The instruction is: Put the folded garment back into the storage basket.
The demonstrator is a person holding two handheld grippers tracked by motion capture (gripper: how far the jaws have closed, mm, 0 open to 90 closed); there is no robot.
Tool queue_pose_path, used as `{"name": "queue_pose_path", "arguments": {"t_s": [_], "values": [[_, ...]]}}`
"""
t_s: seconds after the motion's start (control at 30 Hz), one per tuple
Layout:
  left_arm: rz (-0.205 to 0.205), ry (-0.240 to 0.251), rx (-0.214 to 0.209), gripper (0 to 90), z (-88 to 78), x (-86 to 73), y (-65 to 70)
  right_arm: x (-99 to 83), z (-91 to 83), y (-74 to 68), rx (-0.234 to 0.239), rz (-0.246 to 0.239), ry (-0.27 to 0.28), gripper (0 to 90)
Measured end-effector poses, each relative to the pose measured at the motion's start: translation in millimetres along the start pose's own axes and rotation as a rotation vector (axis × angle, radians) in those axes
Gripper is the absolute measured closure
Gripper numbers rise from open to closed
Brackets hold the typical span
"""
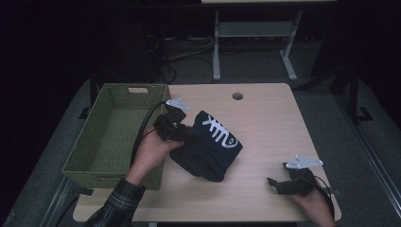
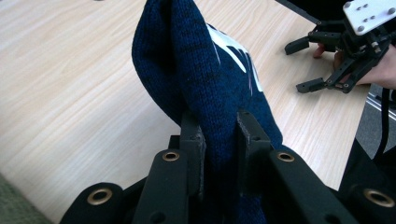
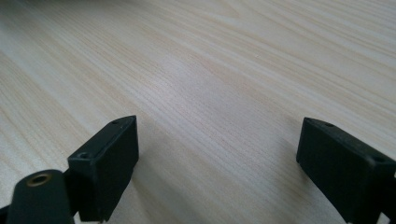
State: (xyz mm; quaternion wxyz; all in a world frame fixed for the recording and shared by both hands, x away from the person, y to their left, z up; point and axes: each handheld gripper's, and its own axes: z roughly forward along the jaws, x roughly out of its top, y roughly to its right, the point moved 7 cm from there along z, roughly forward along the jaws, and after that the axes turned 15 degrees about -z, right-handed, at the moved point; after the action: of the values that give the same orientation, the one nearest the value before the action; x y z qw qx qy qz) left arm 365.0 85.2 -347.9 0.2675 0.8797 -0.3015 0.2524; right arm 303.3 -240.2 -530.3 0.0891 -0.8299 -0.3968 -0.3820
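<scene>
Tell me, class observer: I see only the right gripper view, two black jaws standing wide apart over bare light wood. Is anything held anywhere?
Observer: Yes. The left gripper is shut on a navy knitted garment with a white fishbone design.
Operator: Is the garment lying flat?
Observer: No. In the high view its gripped edge is raised while the rest bunches on the table.
Operator: Is there somewhere to put it?
Observer: A green woven basket stands at the table's left edge, beside the left hand.
Operator: And my gripper?
Observer: The right gripper sits open near the table's front right corner, apart from the garment.
</scene>
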Motion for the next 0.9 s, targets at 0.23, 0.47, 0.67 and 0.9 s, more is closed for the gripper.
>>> {"name": "queue_pose_path", "arguments": {"t_s": [0.23,0.47,0.67,0.9], "values": [[0.024,0.009,0.026,75.8,-22.2,10.0,0.6,0.0,0.0,0.2,-0.002,0.001,0.001,12.6],[0.022,0.026,0.051,75.8,-45.0,21.0,-2.1,-0.1,0.1,0.4,-0.004,0.0,0.0,12.5],[0.014,0.032,0.056,75.8,-64.8,27.4,-5.9,0.0,0.0,0.3,-0.003,0.002,0.0,12.5],[-0.015,0.061,0.082,75.8,-89.6,31.4,-16.6,0.0,-0.1,0.1,-0.004,0.007,-0.002,12.6]]}}
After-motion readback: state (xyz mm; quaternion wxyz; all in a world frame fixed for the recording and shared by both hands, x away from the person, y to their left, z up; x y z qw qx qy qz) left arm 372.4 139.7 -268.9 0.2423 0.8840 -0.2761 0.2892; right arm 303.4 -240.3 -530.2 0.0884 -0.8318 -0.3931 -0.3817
